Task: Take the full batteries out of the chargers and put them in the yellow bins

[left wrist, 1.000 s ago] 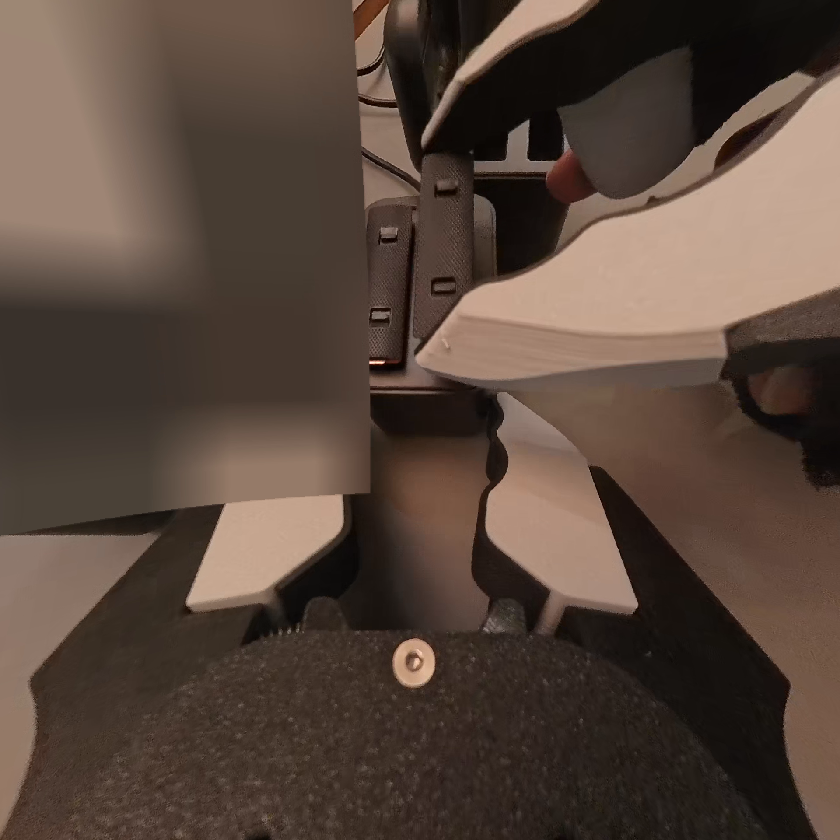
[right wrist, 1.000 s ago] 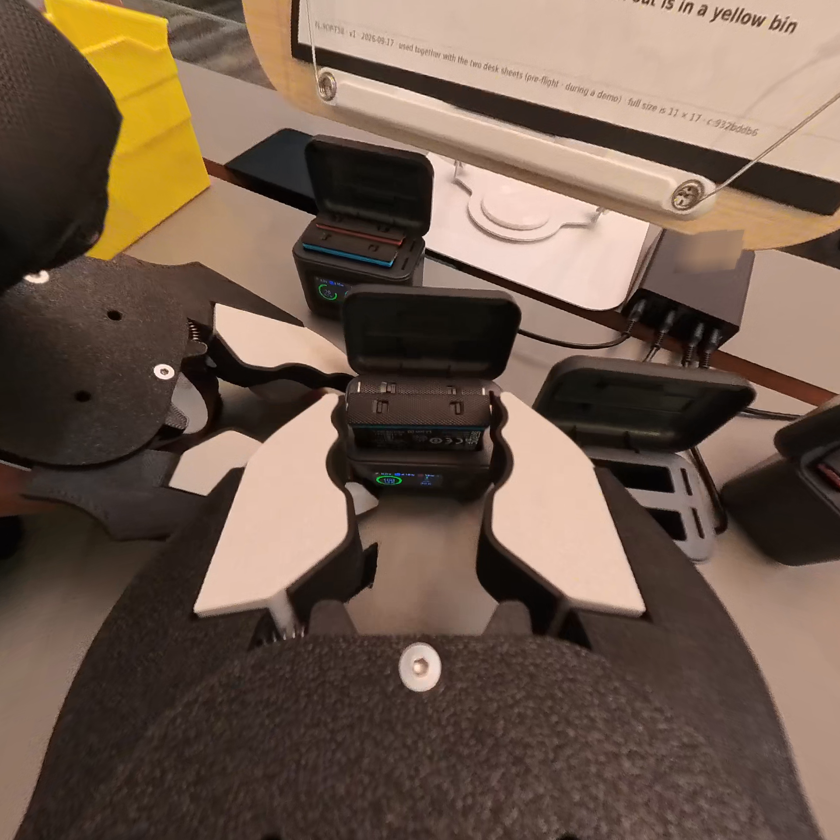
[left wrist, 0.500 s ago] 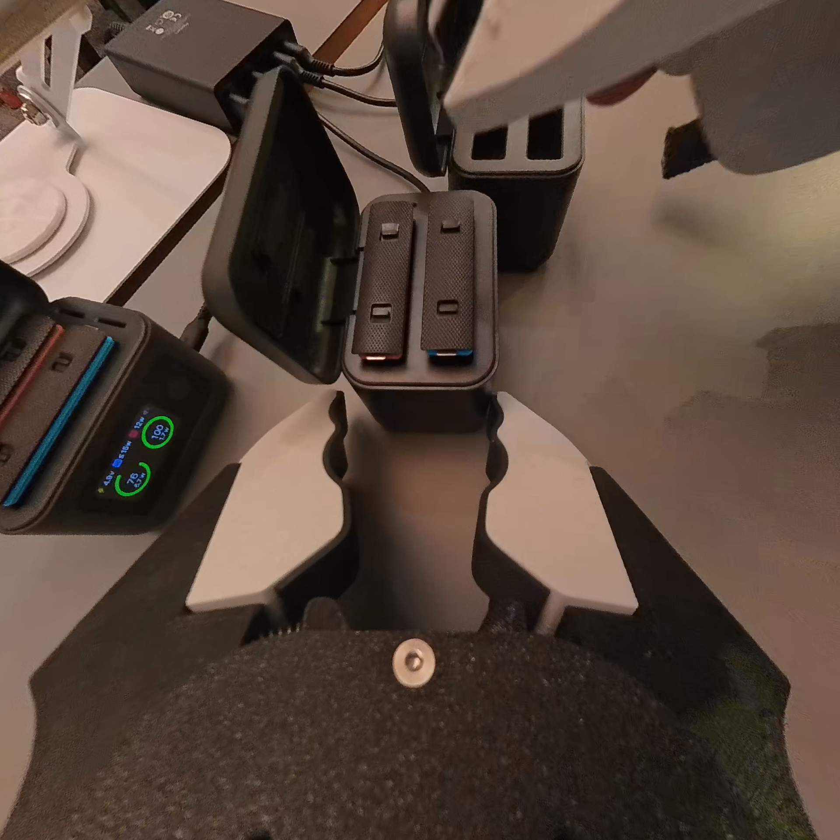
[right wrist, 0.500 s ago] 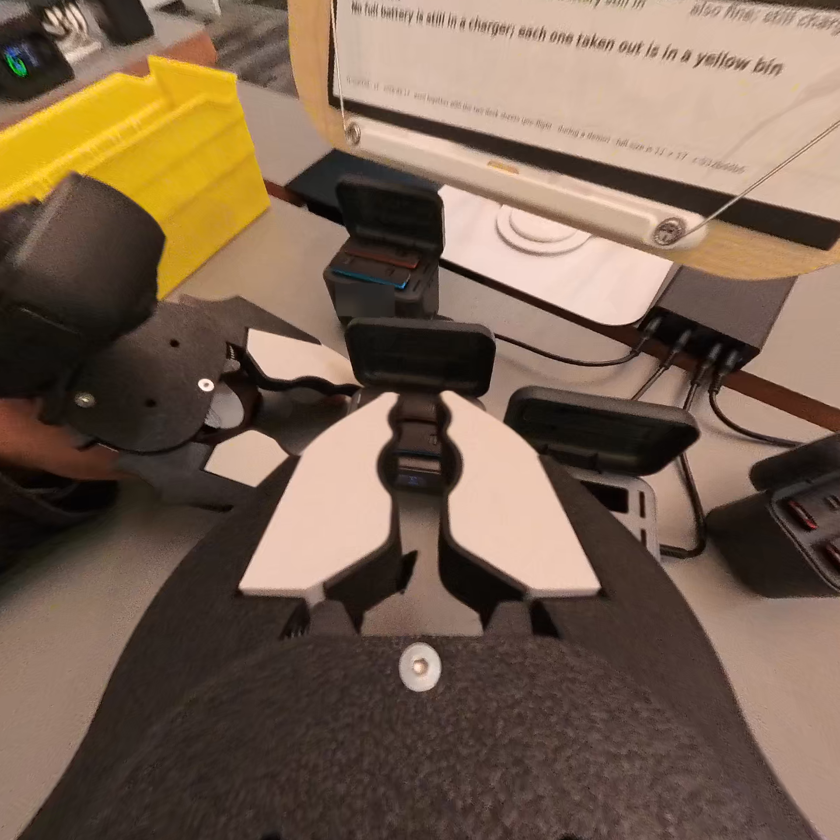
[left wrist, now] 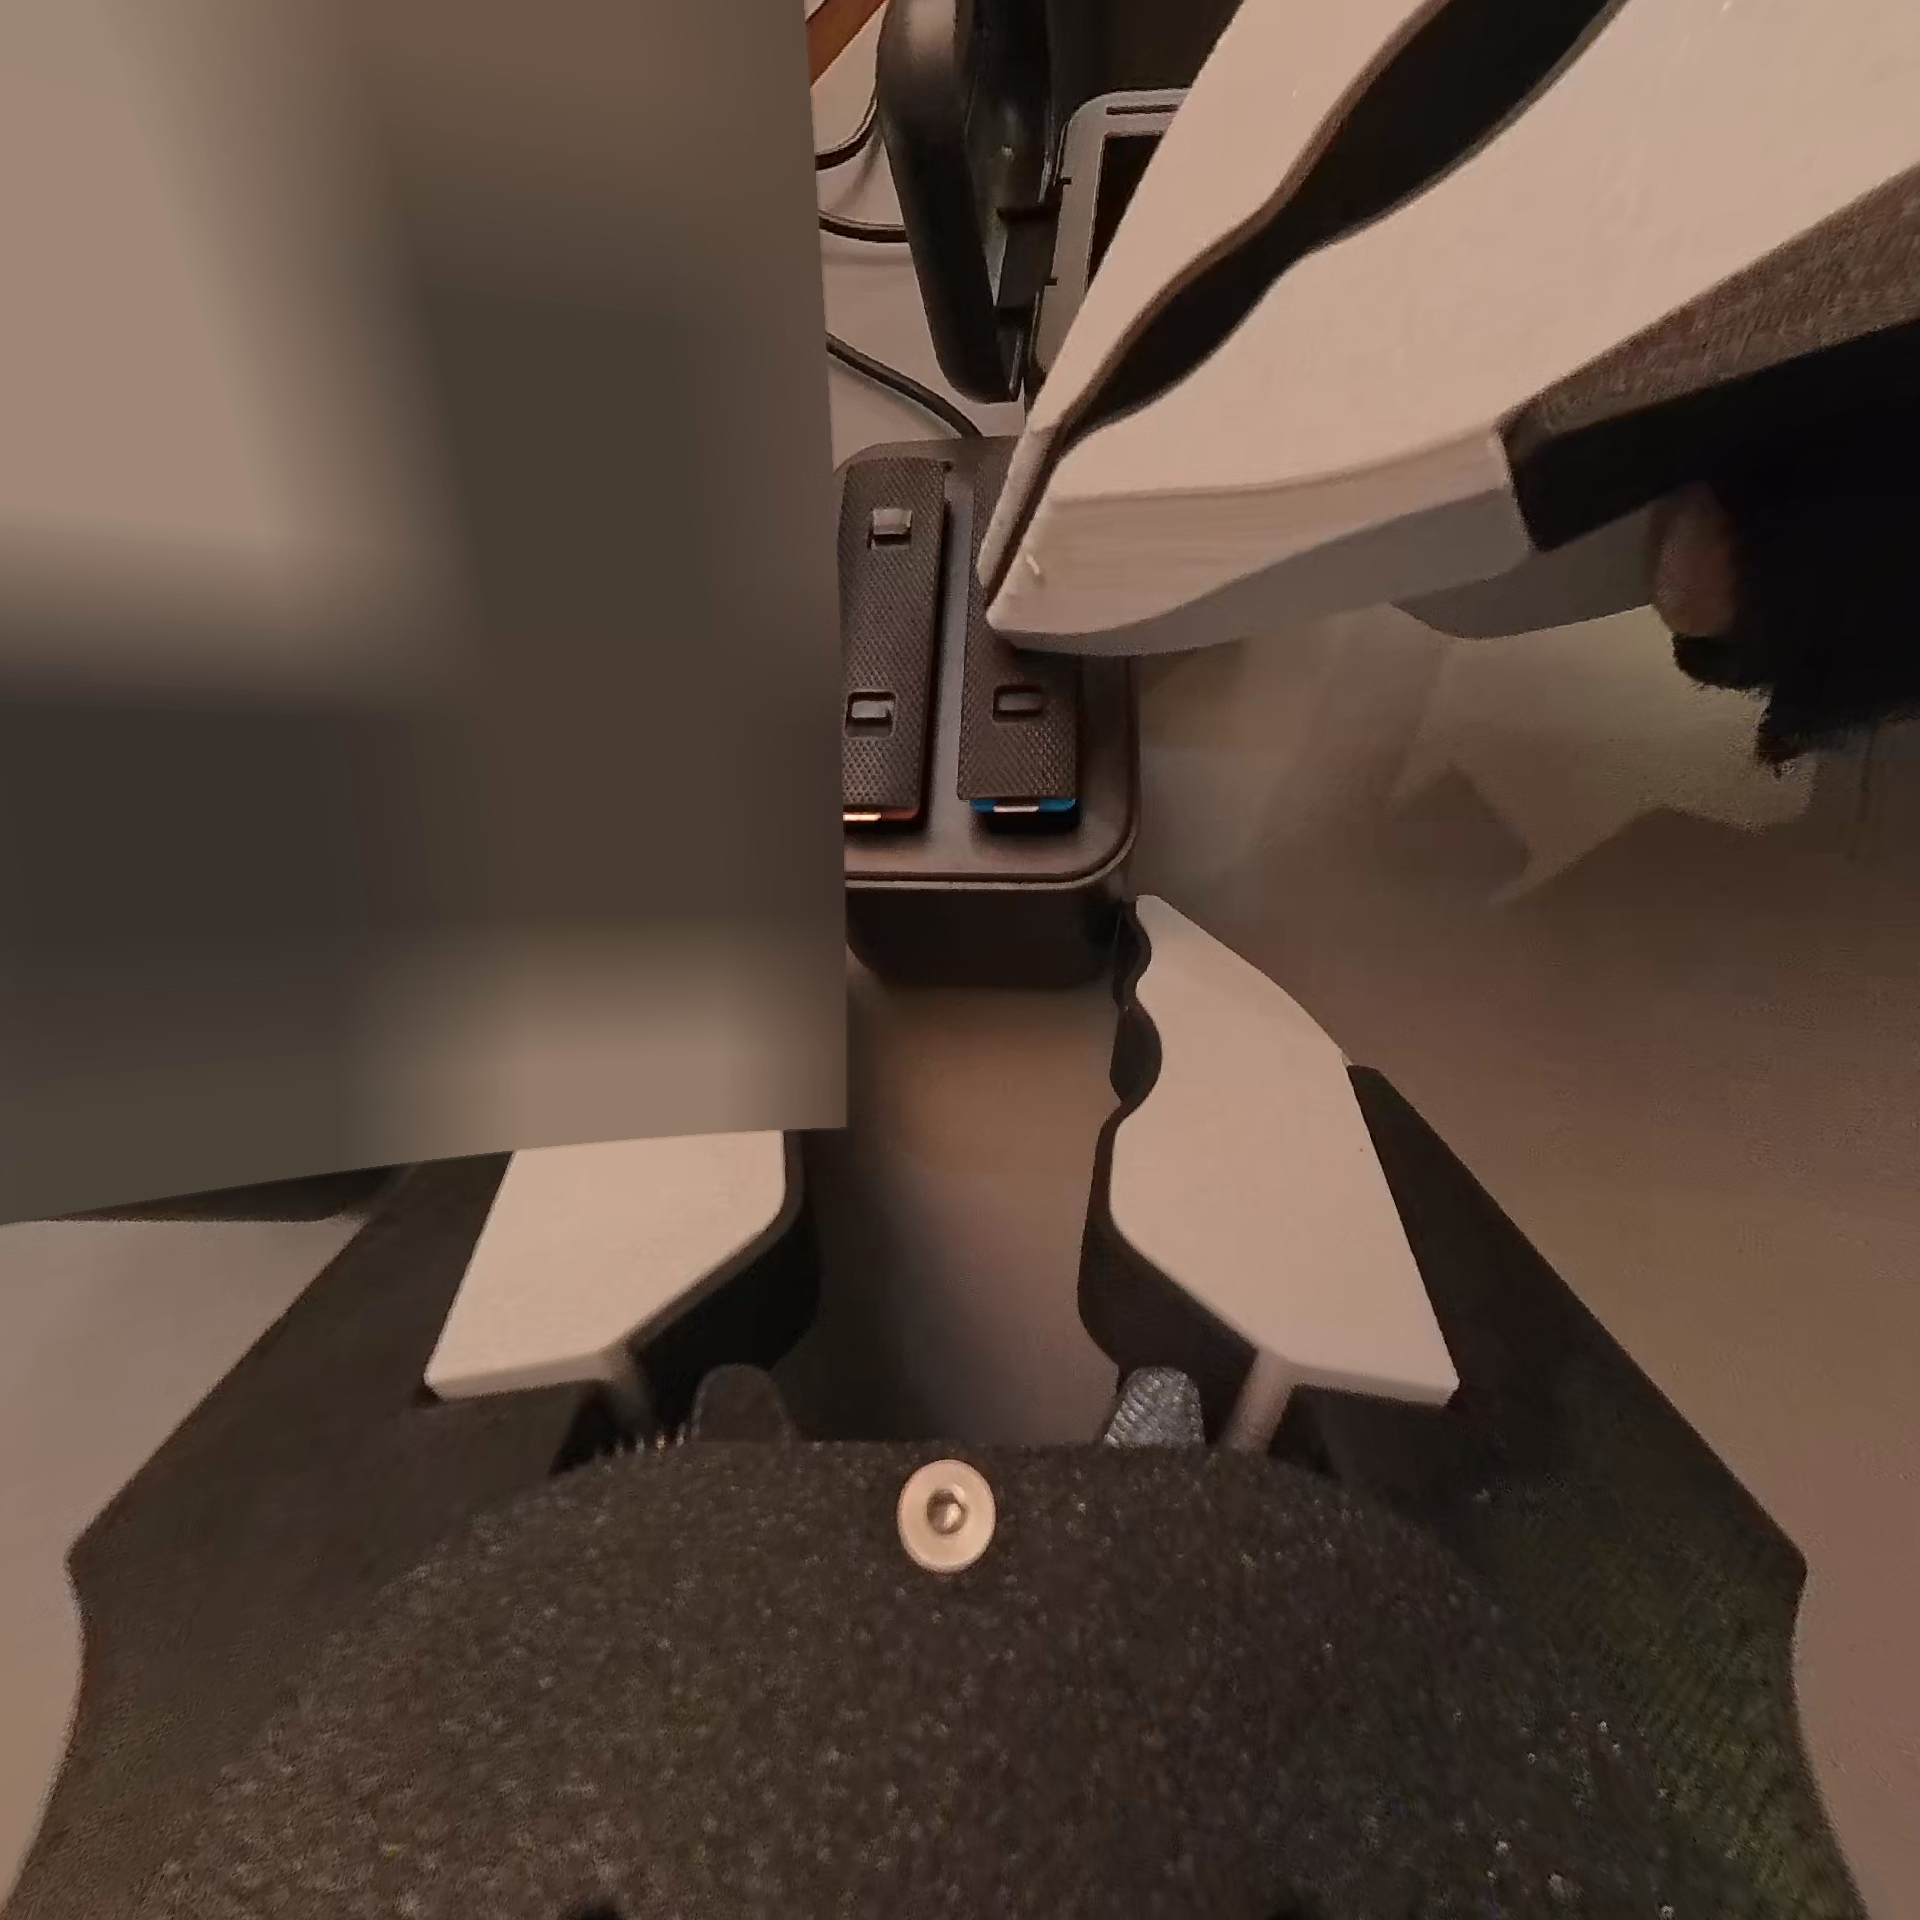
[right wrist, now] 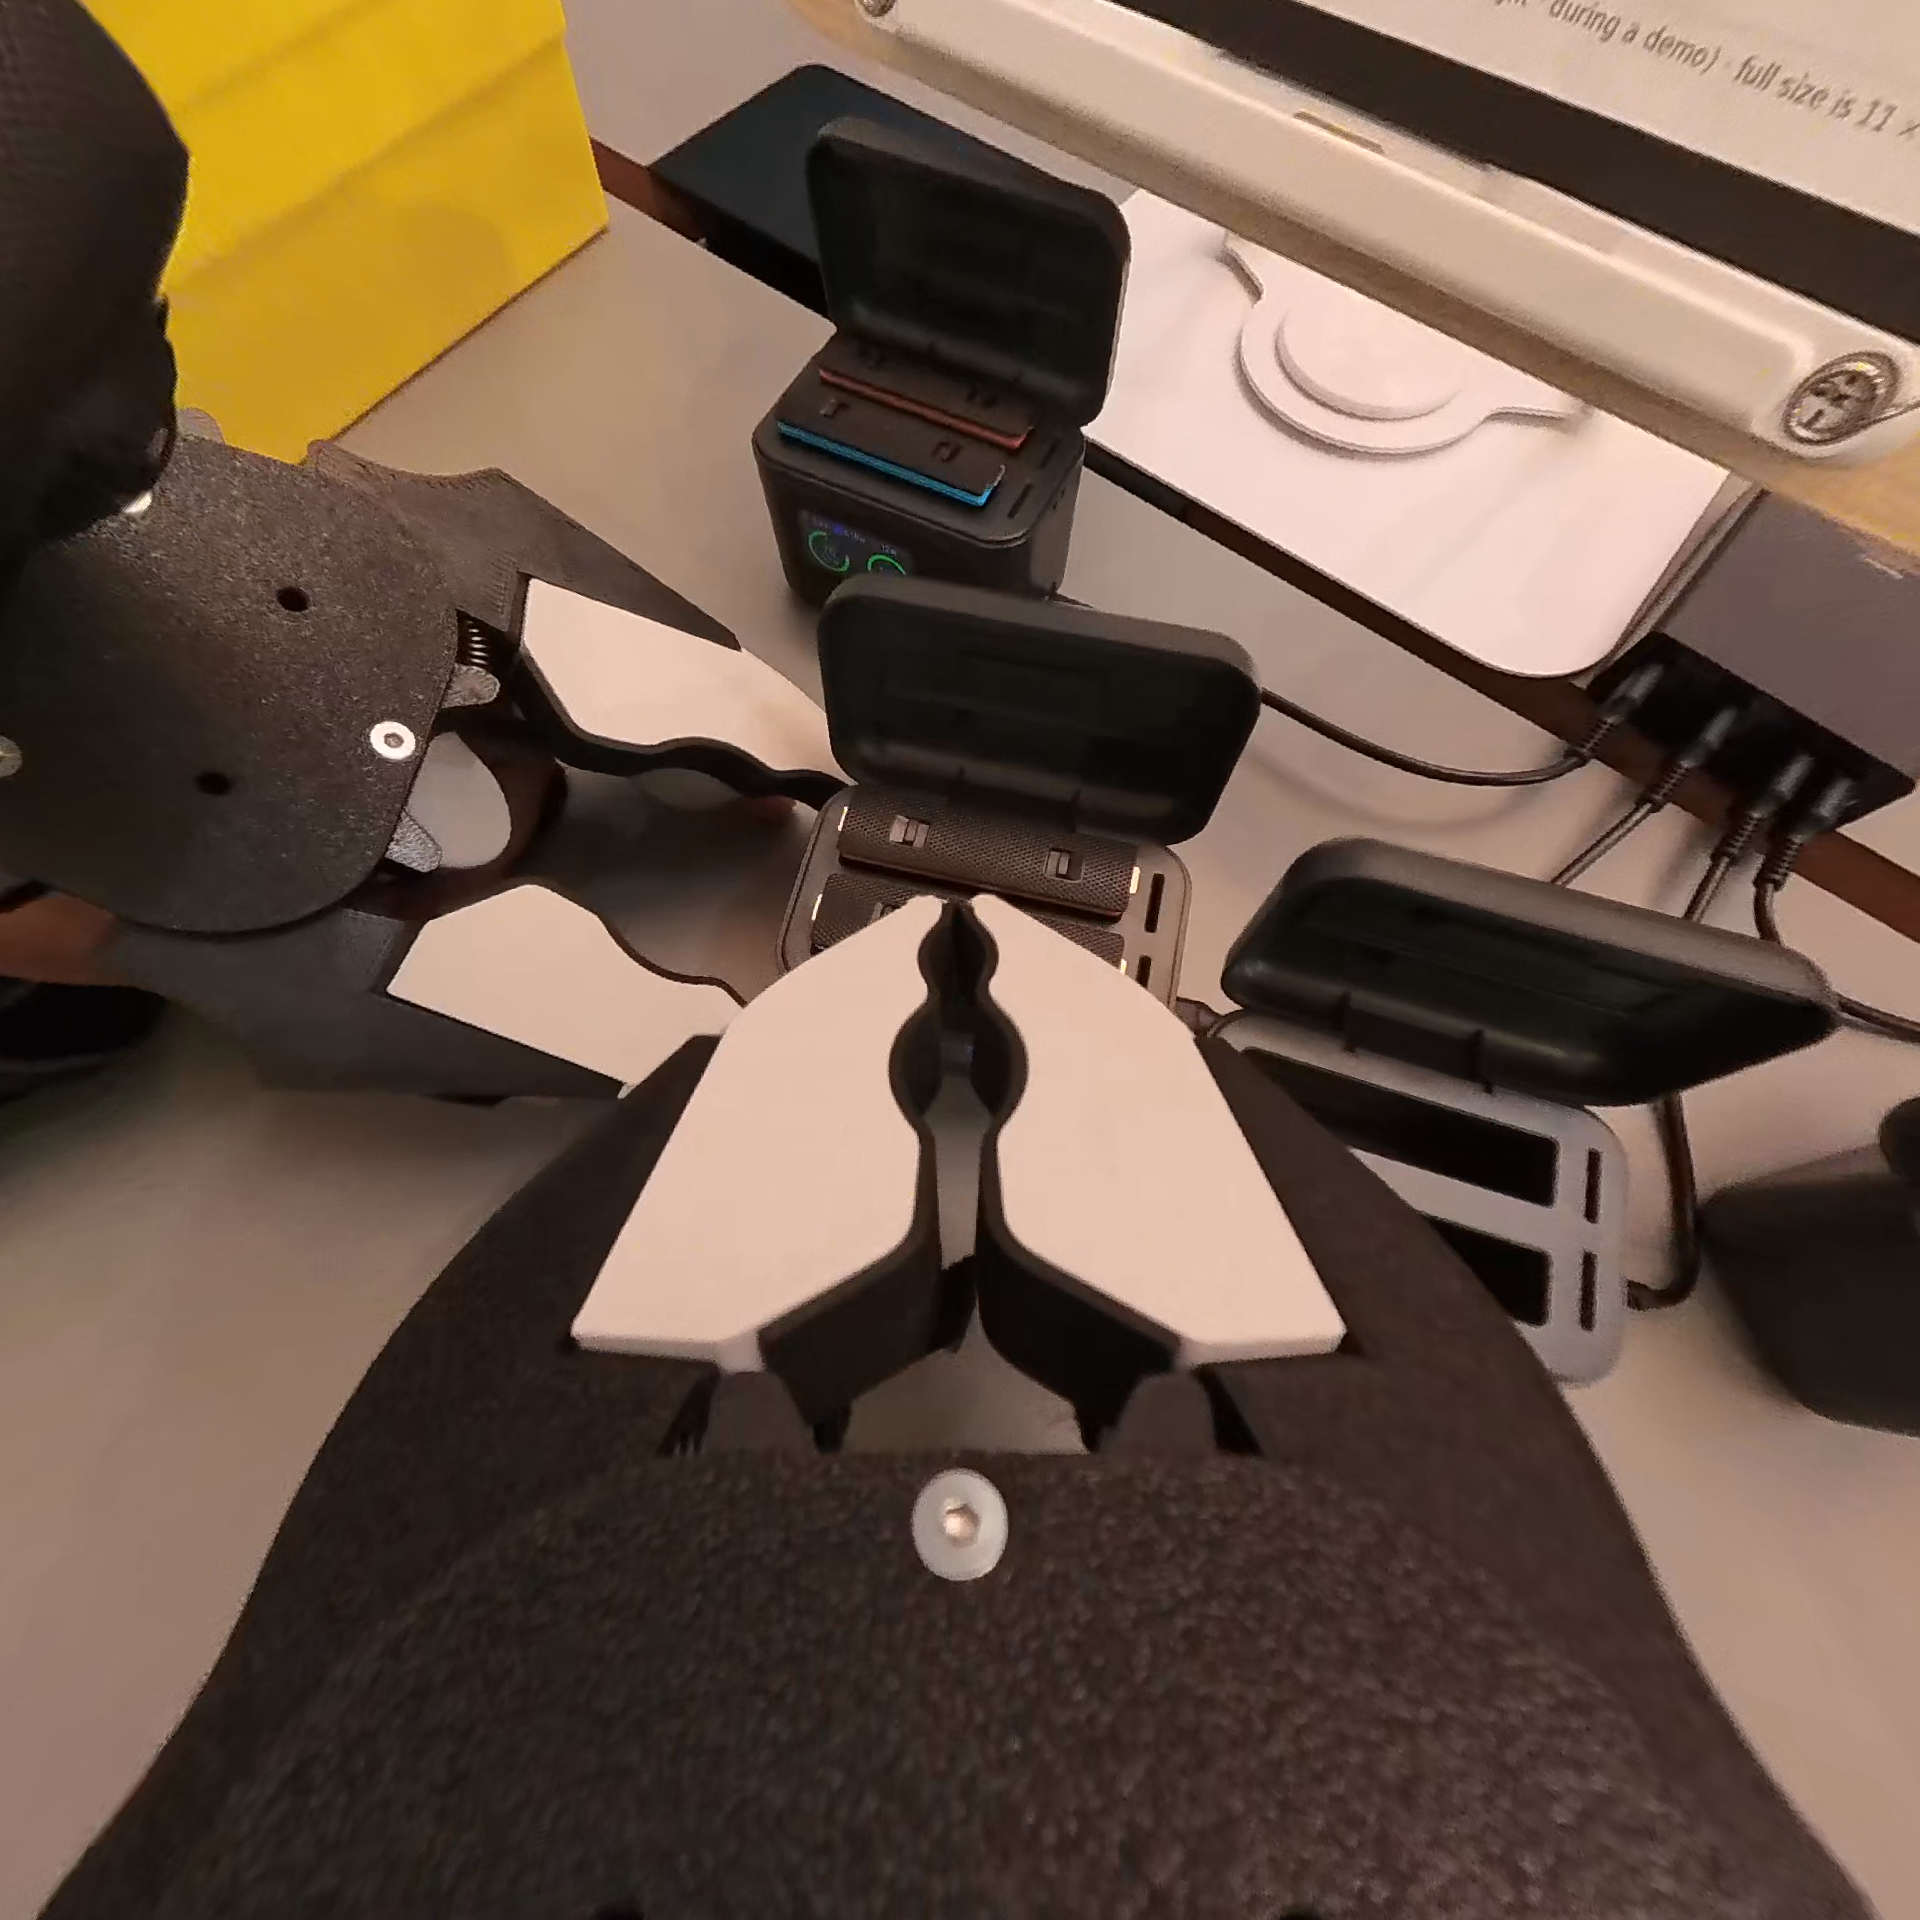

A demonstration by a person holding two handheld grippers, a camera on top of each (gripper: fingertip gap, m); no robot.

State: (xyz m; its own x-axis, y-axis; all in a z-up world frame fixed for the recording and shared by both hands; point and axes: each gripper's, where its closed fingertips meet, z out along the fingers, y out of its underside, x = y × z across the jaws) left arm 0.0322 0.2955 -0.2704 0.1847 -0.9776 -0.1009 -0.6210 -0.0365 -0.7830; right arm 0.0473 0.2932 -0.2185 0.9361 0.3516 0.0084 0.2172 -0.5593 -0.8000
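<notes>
A black charger (left wrist: pixel 977 925) with its lid open (right wrist: pixel 1029 727) holds two black batteries, one orange-ended (left wrist: pixel 888 665) and one blue-ended (left wrist: pixel 1023 748). Both sit flush in their slots. My left gripper (left wrist: pixel 977 935) is open, and its fingertips flank the charger's near end, close against its sides. My right gripper (right wrist: pixel 951 914) is shut and empty. Its tips rest on top of the blue-ended battery, as the left wrist view (left wrist: pixel 1013 592) also shows. A yellow bin (right wrist: pixel 343 208) stands at the far left.
A second charger (right wrist: pixel 914 520) with two batteries and a lit screen stands behind. An empty grey charger (right wrist: pixel 1455 1195) sits open at the right, with a dark one (right wrist: pixel 1829 1330) beyond it. A power hub (right wrist: pixel 1766 665) with cables and a sign stand (right wrist: pixel 1351 343) lie at the back. The left gripper's tips are roughly 6 cm from the right gripper's. Both grippers' tips are roughly 20 cm from the power hub (right wrist: pixel 1766 665).
One second ago the blue-ended battery stood raised between the open right fingers. It is now seated flush, and the shut right gripper has come down onto it. The left gripper has not moved.
</notes>
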